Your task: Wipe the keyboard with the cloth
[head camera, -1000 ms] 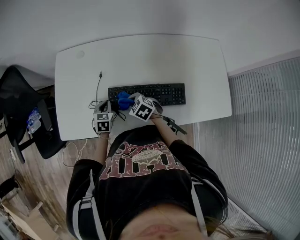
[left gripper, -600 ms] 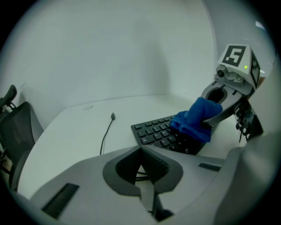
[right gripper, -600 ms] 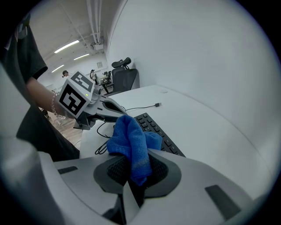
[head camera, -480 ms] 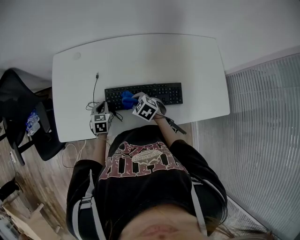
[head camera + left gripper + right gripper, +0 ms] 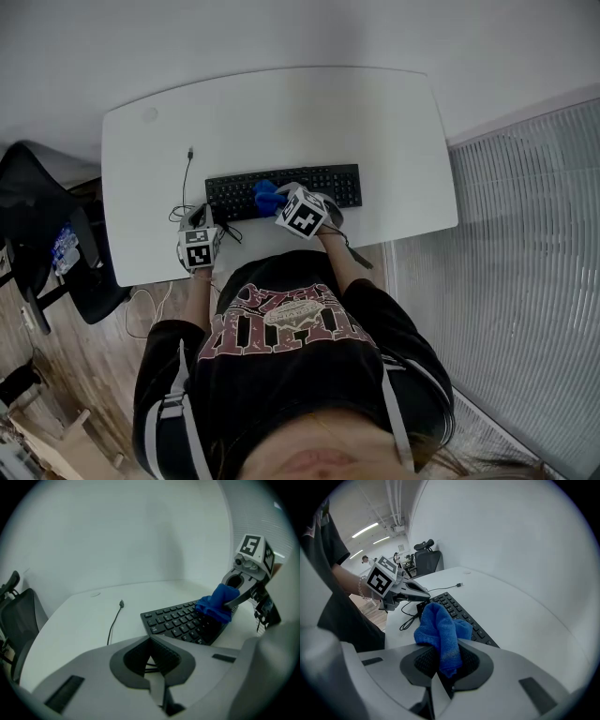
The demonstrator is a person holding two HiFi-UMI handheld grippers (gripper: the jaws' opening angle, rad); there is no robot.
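A black keyboard [image 5: 323, 185] lies across the middle of the white desk [image 5: 281, 112]. My right gripper [image 5: 278, 202] is shut on a blue cloth [image 5: 266, 196], and the cloth rests on the keys left of the keyboard's centre. In the right gripper view the cloth [image 5: 439, 629] bunches out between the jaws of the gripper [image 5: 446, 662] over the keyboard [image 5: 461, 613]. My left gripper [image 5: 201, 221] hovers by the keyboard's near left corner, shut with nothing in it. The left gripper view shows the left gripper [image 5: 151, 654], the keyboard [image 5: 180, 623] and the cloth [image 5: 216, 603].
A thin black cable [image 5: 187, 178] runs from the keyboard's left end toward the desk's back, with a loop [image 5: 178, 213] near the left gripper. A black office chair [image 5: 37, 225] stands left of the desk. A ribbed floor panel [image 5: 506, 262] lies to the right.
My right gripper has slid the blue cloth to the right along the keys. The left gripper has stayed by the keyboard's near left corner.
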